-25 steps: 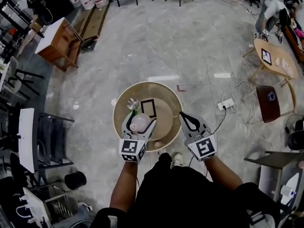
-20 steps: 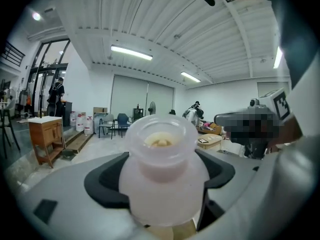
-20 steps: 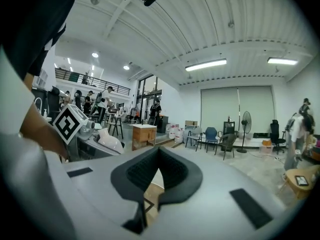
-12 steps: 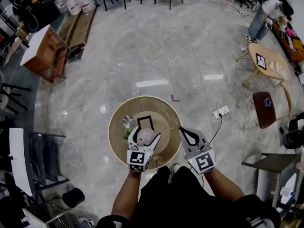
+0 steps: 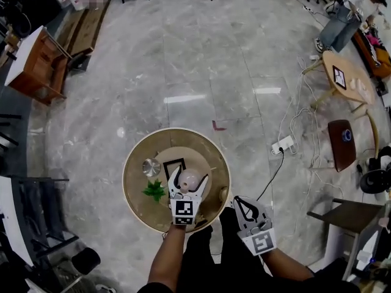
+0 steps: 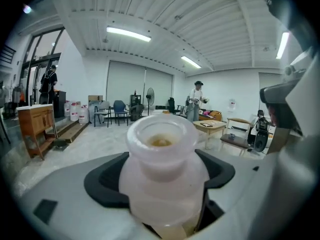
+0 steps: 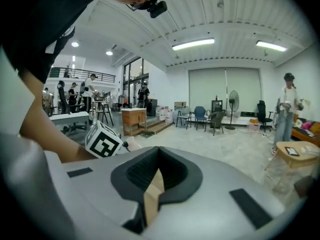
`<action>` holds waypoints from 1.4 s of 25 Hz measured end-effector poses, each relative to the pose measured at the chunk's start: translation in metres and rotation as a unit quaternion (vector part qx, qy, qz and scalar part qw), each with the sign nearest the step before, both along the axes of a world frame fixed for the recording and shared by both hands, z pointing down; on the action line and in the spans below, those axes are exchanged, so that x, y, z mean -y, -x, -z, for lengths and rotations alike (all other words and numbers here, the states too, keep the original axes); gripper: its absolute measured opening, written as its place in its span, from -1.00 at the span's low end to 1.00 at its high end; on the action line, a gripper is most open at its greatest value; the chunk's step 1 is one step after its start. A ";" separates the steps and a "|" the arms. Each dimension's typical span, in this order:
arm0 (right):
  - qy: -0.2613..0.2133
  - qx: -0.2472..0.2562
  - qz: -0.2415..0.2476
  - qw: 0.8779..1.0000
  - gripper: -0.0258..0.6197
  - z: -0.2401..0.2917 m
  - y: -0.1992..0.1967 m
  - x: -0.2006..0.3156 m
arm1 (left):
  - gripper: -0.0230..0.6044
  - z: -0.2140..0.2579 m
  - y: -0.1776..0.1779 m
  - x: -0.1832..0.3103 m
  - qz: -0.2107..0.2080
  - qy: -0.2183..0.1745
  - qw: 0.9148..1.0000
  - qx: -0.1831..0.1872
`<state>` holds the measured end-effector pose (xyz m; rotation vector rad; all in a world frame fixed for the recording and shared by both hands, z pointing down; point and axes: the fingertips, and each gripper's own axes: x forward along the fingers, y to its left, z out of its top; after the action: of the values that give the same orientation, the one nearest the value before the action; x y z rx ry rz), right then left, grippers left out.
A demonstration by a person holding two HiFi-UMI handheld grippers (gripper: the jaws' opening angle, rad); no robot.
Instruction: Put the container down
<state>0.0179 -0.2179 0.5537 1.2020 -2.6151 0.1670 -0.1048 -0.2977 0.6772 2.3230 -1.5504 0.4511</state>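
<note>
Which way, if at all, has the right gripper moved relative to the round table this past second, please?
Yes. The right gripper has pulled back, down the view, off the right rim of the round table.

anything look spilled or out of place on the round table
Nothing stands out. The container stands upright between the jaws of the left gripper, over the round table, and no spill shows on the tabletop. The green sprig and the metal cup sit on the table to one side, apart from the container.
</note>
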 end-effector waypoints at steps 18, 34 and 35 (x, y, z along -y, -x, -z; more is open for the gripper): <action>0.118 -0.033 -0.033 0.992 -0.92 -0.166 -0.067 0.027 | 0.39 -0.217 -0.028 0.067 0.026 0.059 0.996 0.068; 0.114 -0.039 -0.029 0.992 -0.92 -0.264 -0.044 0.119 | 0.39 -0.258 -0.041 0.091 0.051 0.073 0.993 0.081; 0.115 -0.041 -0.031 0.992 -0.92 -0.268 -0.042 0.122 | 0.39 -0.259 -0.040 0.091 0.053 0.075 0.992 0.082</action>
<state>0.0601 -0.3395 0.8219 1.1821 -2.4124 0.4104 -0.0647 -0.3887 0.9362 2.1238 -1.6438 0.7216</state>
